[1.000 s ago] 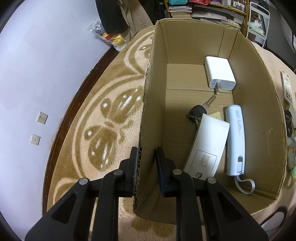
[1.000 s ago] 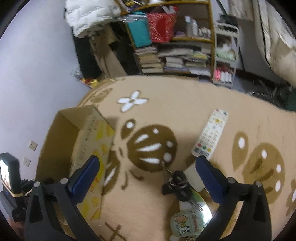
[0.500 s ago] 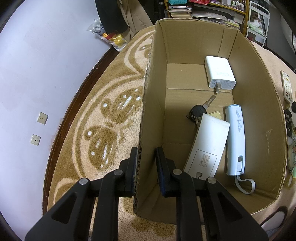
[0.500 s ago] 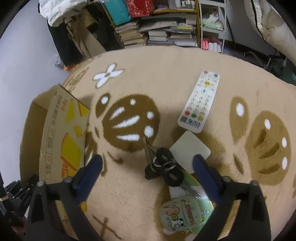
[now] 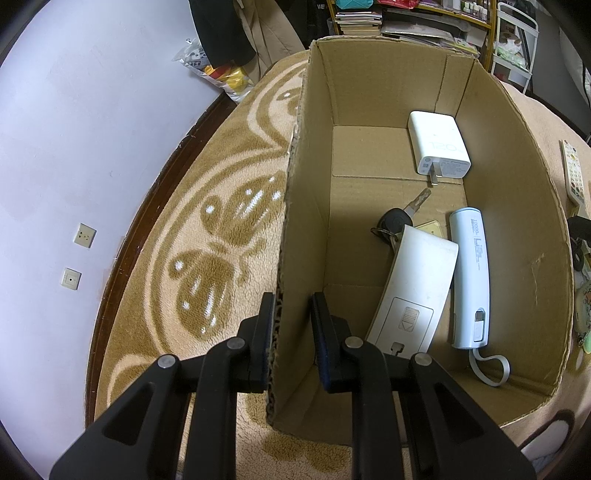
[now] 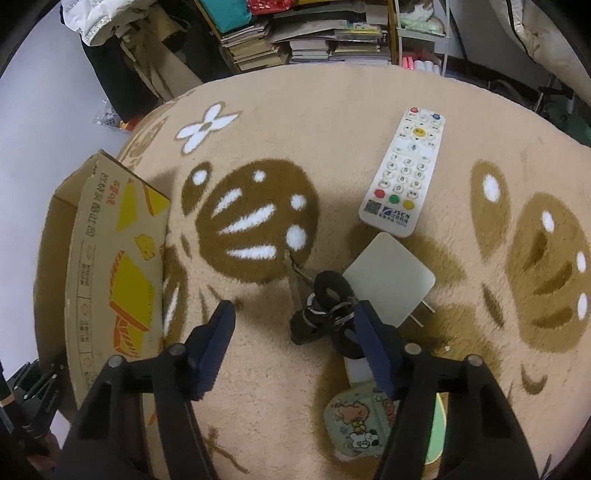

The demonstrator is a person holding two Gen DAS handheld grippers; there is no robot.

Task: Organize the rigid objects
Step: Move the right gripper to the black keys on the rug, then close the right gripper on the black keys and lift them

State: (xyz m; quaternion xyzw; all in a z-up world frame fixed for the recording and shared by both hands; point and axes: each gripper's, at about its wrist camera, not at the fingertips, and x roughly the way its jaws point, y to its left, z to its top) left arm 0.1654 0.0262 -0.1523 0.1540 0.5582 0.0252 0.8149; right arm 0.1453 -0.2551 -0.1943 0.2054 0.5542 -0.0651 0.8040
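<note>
My left gripper [image 5: 291, 314] is shut on the near left wall of the cardboard box [image 5: 295, 229], one finger inside, one outside. Inside lie a white charger [image 5: 437, 147], a car key [image 5: 397, 219], a white curved remote [image 5: 413, 291] and a pale blue power bank [image 5: 471, 277]. In the right wrist view my right gripper [image 6: 295, 321] stands open low over the rug, its fingers on either side of a black key bunch [image 6: 325, 314]. Beside the keys lie a white plug adapter [image 6: 388, 273] and a white remote control [image 6: 406, 173]. The box [image 6: 110, 266] stands at the left.
A cartoon-print case [image 6: 360, 421] on a green disc lies near my right finger. Tan patterned rug [image 6: 332, 122] covers the floor. Bookshelves [image 6: 314, 33] and hanging clothes stand at the back. A purple wall with sockets [image 5: 85, 234] runs along the left.
My right gripper has come forward and down over the key bunch, and its fingers stand closer together. The left gripper and the box have not moved.
</note>
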